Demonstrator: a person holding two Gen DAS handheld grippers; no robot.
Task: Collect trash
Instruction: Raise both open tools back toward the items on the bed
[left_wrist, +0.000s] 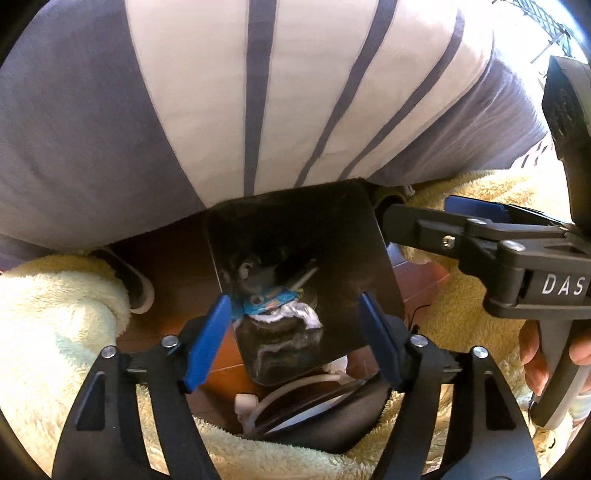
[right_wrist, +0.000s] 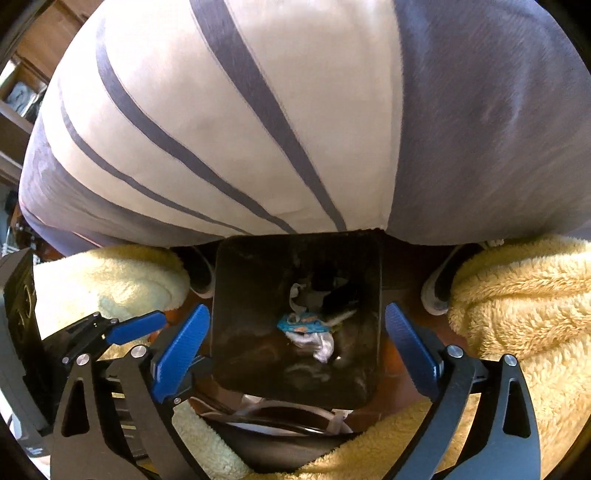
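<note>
- We judge the collecting well along: the black bin (right_wrist: 295, 321) at 6 o'clock below us already holds trash.
- We count one blue wrapper (right_wrist: 301, 324) and one white crumpled tissue (right_wrist: 321, 345) touching it; the darker scraps at 12 o'clock we cannot count.
- Our left gripper (left_wrist: 295, 325) and right gripper (right_wrist: 297, 350), two tools, both gape wide, empty, above the bin.
</note>
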